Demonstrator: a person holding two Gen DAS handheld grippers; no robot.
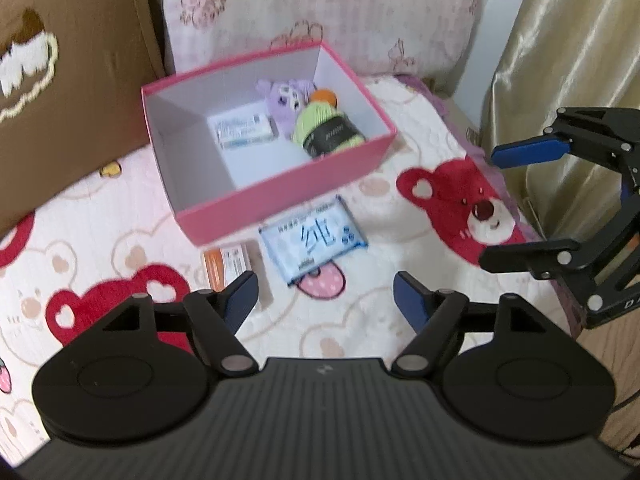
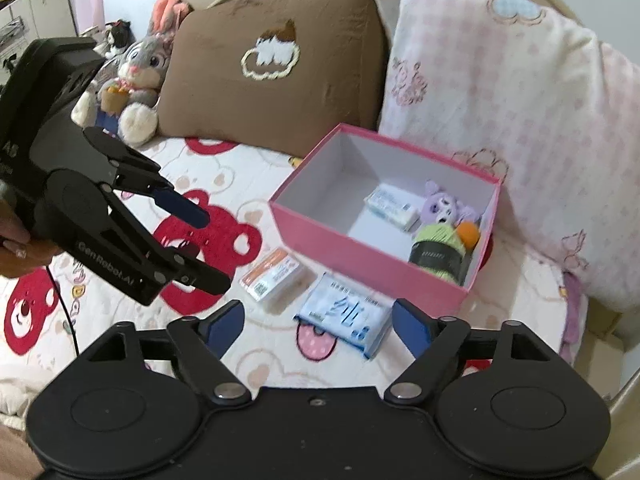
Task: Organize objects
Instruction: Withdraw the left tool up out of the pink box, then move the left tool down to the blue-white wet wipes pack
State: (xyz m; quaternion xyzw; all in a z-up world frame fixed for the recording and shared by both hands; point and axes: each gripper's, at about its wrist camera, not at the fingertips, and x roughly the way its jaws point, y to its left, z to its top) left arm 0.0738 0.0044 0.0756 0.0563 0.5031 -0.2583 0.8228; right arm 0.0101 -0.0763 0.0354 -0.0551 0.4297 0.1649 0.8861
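Note:
A pink box (image 1: 280,196) (image 2: 360,256) sits on the bed. Inside lie a white medicine box (image 1: 244,130) (image 2: 394,205), a purple plush (image 1: 282,94) (image 2: 442,205) and a green yarn ball (image 1: 328,130) (image 2: 438,252). In front of the box lie a blue tissue pack (image 1: 314,238) (image 2: 346,314) and an orange-and-white medicine box (image 1: 232,266) (image 2: 274,276). My left gripper (image 1: 324,300) (image 2: 212,246) is open and empty above these two. My right gripper (image 2: 318,322) (image 1: 490,204) is open and empty, to the right, near the tissue pack.
A brown pillow (image 2: 272,64) (image 1: 72,80) and a pink pillow (image 2: 500,100) (image 1: 320,8) stand behind the box. A grey plush rabbit (image 2: 140,76) sits at the bed's far left. A gold curtain (image 1: 568,40) hangs at the right. The bedsheet (image 1: 440,184) has red bear prints.

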